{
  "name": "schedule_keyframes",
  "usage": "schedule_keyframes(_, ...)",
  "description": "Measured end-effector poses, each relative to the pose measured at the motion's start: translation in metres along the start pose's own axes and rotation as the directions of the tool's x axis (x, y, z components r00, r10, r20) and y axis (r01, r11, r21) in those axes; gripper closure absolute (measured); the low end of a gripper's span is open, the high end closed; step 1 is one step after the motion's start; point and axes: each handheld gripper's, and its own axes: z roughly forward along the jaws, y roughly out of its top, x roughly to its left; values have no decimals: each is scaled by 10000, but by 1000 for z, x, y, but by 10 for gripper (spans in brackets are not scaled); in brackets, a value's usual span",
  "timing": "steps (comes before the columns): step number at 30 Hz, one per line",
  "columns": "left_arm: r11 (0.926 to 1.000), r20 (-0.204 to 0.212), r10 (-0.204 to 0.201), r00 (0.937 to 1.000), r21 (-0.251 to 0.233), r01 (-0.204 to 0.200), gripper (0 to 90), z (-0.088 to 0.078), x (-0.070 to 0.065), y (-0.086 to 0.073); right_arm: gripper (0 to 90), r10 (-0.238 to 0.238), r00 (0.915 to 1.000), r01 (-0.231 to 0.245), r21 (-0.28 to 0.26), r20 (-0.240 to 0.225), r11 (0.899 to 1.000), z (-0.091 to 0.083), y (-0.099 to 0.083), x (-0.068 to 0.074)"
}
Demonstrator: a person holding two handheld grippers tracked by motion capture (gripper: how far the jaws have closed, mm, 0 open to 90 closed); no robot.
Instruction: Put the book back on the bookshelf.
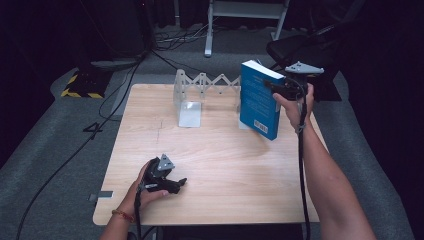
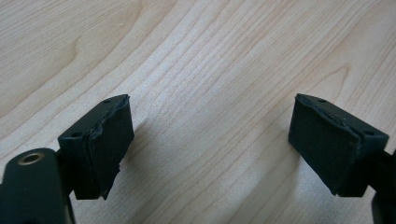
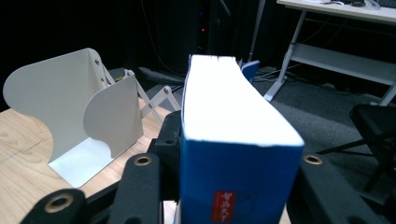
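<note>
In the right gripper view the jaws of the right gripper (image 3: 233, 186) are closed on a blue book (image 3: 233, 154), one black jaw against each cover, the white page edge running away up the middle of the frame and a small red label on the blue face at bottom centre. In the high view this gripper (image 1: 280, 89) sits in the upper right of the frame, clamped on the right edge of the book (image 1: 259, 100), which stands tall and slightly tilted, its barcode toward the lower edge. The book's lower corner is at the tabletop (image 1: 220, 165); whether it touches I cannot tell.

Left of the book in the high view stands a white folding bookend rack (image 1: 192, 97), its zigzag lattice stretching from the upright plate toward the book. In the right gripper view the rack's curved plates (image 3: 77, 109) fill the left half of the frame, near the book.

The left gripper (image 1: 172, 184) lies in the lower left of the high view, resting on the tabletop in the person's hand, well apart from the book. In the left gripper view its jaws stand wide open with nothing between them but bare wood (image 2: 210, 93).
</note>
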Motion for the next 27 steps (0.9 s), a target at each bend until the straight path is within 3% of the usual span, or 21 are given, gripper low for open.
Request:
schedule_keyframes(10,10000,21,-92,10000,-17,92,136,1,-1,0,594,375,9984,-373,55,-422,9993,-23,-27,-8)
schedule_keyframes(19,10000,33,-85,10000,3,85,136,1,-1,0,592,416,9977,-408,166,-534,9990,-35,-36,-9)
schedule_keyframes(21,10000,31,-76,10000,10,76,136,1,-1,0,592,563,9968,-539,439,-571,9976,-39,-36,-8)
schedule_keyframes(27,10000,-6,-70,10000,-18,70,137,1,-1,0,581,-154,9980,252,1609,-619,9867,-45,-25,-5)
